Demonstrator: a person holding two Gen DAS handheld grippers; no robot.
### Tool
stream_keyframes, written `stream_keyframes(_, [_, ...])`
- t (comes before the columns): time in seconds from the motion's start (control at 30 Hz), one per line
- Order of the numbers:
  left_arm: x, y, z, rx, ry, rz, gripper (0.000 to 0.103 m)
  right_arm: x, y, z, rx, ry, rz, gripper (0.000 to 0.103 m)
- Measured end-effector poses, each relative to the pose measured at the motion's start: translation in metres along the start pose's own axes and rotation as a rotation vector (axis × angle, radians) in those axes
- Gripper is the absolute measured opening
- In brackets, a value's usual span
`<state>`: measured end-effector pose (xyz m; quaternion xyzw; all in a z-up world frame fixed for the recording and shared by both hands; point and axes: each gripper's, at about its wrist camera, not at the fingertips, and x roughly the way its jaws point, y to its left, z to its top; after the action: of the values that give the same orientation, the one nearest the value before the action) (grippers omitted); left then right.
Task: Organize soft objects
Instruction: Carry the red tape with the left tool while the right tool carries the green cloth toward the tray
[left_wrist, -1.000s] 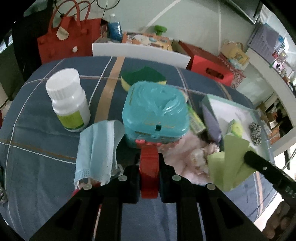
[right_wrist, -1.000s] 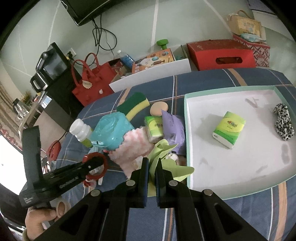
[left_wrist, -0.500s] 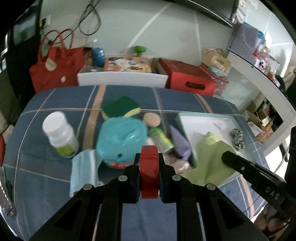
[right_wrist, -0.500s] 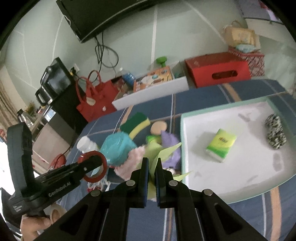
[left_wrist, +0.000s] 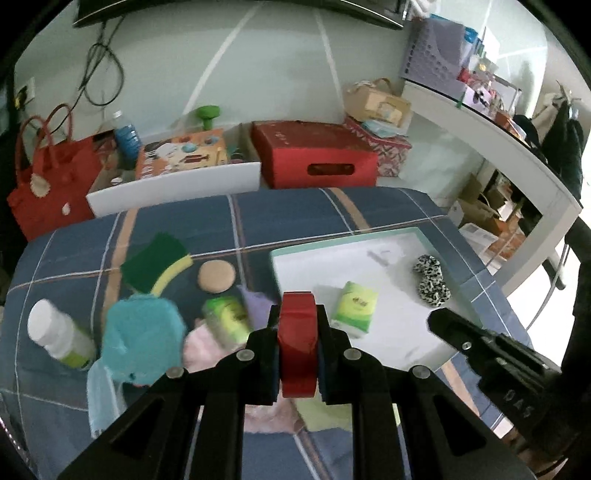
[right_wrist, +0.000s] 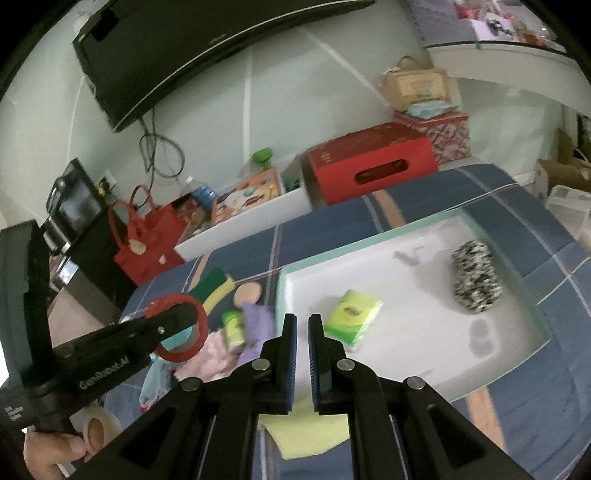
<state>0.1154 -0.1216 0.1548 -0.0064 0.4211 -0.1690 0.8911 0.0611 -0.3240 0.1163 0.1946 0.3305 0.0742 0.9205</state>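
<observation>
The left gripper pinched a red ring edge-on between its fingers, above the bench. The right gripper had its fingers pressed nearly together; a yellow-green cloth showed beneath them, but whether they pinched it could not be told. Further out, a green tissue pack lay inside the white tray towards the bench's right edge, a spotted scrunchie beyond it. Left of the tray lay a pink cloth, teal container, white bottle, round puff and green sponge.
</observation>
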Motion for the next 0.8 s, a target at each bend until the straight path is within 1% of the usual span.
stream_keyframes(0.1, [0.009, -0.007, 0.000, 0.004, 0.007, -0.020, 0.016, -0.007, -0.014, 0.003, 0.008, -0.002, -0.011, 0.007])
stream_keyframes(0.17, [0.016, -0.007, -0.005, -0.005, 0.027, -0.023, 0.016, -0.007, -0.019, 0.001, 0.020, 0.012, 0.006, 0.007])
stream_keyframes(0.23, [0.023, -0.006, -0.009, -0.022, 0.047, -0.026, 0.016, -0.003, -0.022, -0.003, 0.039, 0.045, 0.037, 0.011])
stream_keyframes(0.37, [0.028, 0.003, -0.020, -0.062, 0.076, -0.020, 0.016, 0.004, -0.017, -0.013, 0.036, 0.105, 0.084, 0.011])
stream_keyframes(0.5, [0.026, 0.015, -0.029, -0.094, 0.090, 0.007, 0.016, 0.005, -0.005, -0.021, -0.013, 0.143, 0.080, 0.011])
stream_keyframes(0.57, [0.026, 0.021, -0.033, -0.108, 0.101, 0.023, 0.016, 0.007, 0.001, -0.027, -0.033, 0.166, 0.080, 0.017])
stream_keyframes(0.63, [0.025, 0.029, -0.035, -0.131, 0.108, 0.034, 0.016, 0.009, 0.008, -0.032, -0.055, 0.186, 0.076, 0.035])
stream_keyframes(0.7, [0.024, 0.035, -0.036, -0.149, 0.110, 0.035, 0.016, 0.008, 0.016, -0.036, -0.090, 0.198, 0.072, 0.040])
stream_keyframes(0.8, [0.021, 0.041, -0.037, -0.157, 0.104, 0.044, 0.016, 0.008, 0.024, -0.042, -0.135, 0.214, 0.067, 0.041])
